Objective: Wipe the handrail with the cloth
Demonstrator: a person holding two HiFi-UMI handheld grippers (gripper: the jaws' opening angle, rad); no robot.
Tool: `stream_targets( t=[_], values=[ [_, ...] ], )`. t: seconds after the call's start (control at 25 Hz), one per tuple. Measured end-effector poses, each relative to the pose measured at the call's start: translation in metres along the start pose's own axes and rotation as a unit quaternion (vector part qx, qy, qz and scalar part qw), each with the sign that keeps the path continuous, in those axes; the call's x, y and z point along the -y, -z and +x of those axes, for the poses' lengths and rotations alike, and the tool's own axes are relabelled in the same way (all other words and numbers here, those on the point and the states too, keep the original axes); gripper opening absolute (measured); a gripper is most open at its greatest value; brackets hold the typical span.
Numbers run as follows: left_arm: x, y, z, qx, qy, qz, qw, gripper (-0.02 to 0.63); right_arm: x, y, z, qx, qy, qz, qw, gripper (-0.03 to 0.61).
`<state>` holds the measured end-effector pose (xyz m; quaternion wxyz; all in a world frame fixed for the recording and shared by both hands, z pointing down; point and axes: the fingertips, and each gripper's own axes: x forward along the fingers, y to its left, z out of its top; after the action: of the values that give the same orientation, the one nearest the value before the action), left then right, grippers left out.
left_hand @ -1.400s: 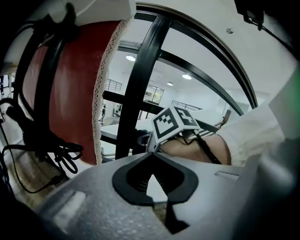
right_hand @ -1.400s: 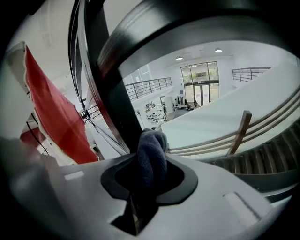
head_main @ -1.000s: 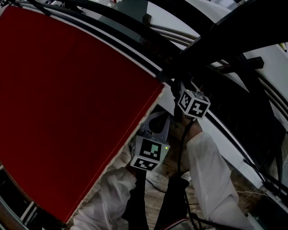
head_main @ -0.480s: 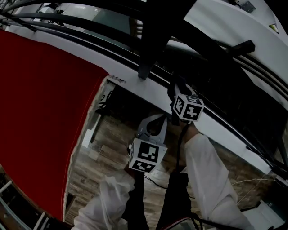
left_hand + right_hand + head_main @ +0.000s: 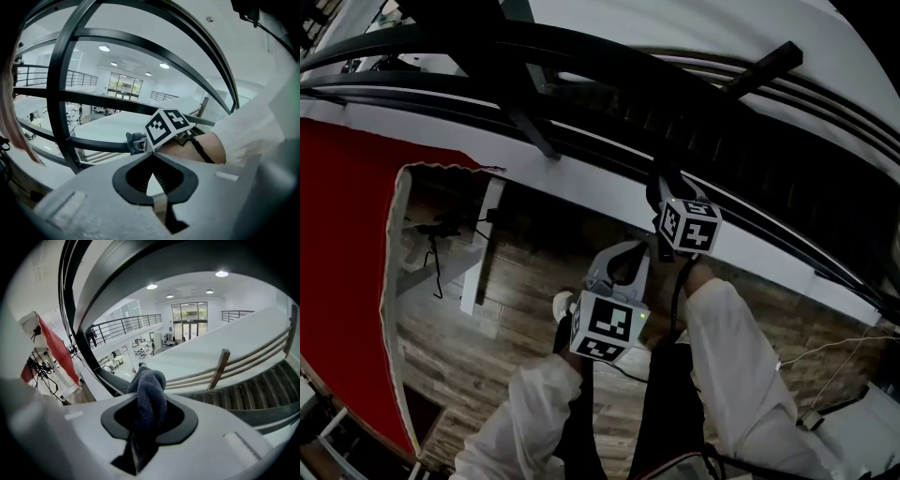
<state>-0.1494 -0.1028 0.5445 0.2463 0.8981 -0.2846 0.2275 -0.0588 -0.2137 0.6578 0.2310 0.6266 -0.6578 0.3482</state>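
The right gripper [image 5: 149,405] is clenched on the cloth [image 5: 150,380], a dark blue-grey towel that stands out of the jaws as one thick fold. The left gripper [image 5: 150,158] has its jaws closed on each other with nothing between them. In the head view it hangs at 6 o'clock from the right one and takes no part in the work. The right gripper reaches towards 12 o'clock, so the cloth is up at the black handrail [image 5: 591,145]. From the left gripper view the fold seems to lie against a bar, but I cannot be sure that it touches.

To wipe well, I judge that the fold must be pressed on the rail and drawn along its length in long strokes. Only a small part of the cloth is out of the jaws, so with a wrong angle the hard jaw ends may scrape the bar instead. An upright post [image 5: 55,93] of the railing crosses the path, and the stroke must stop there or go round it.

Below the person are the wooden floor [image 5: 516,319] and a white shoe [image 5: 562,305]. A red sheet [image 5: 342,281] lies at 9 o'clock and a white ledge [image 5: 581,183] runs just under the rail. Farther, beyond the rail, stand a wooden stair rail [image 5: 220,366] and a large bright hall
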Motion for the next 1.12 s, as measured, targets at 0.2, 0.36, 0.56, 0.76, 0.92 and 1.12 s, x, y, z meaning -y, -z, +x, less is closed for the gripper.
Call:
stream_targets(
  t=[0.2, 0.36, 0.56, 0.76, 0.92, 1.12],
  values=[
    [0.057, 0.001, 0.027, -0.010, 0.025, 0.019, 0.9995, 0.002, 0.058, 0.015, -0.033, 0.009, 0.015, 0.020, 1.000, 0.089],
    [0.105, 0.001, 0.051, -0.017, 0.049, 0.036, 0.9980, 0.002, 0.106, 0.029, -0.057, 0.013, 0.027, 0.033, 0.999, 0.089],
    [0.159, 0.000, 0.079, -0.024, 0.072, 0.052, 0.9958, 0.002, 0.164, 0.044, -0.085, 0.018, 0.042, 0.046, 0.998, 0.089],
    [0.202, -0.002, 0.098, -0.030, 0.089, 0.064, 0.9935, 0.002, 0.211, 0.058, -0.111, 0.020, 0.057, 0.059, 0.996, 0.091],
    [0.235, 0.000, 0.113, -0.036, 0.102, 0.072, 0.9915, 0.002, 0.249, 0.069, -0.130, 0.022, 0.071, 0.068, 0.995, 0.091],
    [0.273, 0.007, 0.131, -0.043, 0.115, 0.075, 0.9896, 0.002, 0.295, 0.084, -0.153, 0.023, 0.088, 0.078, 0.993, 0.091]
  ],
)
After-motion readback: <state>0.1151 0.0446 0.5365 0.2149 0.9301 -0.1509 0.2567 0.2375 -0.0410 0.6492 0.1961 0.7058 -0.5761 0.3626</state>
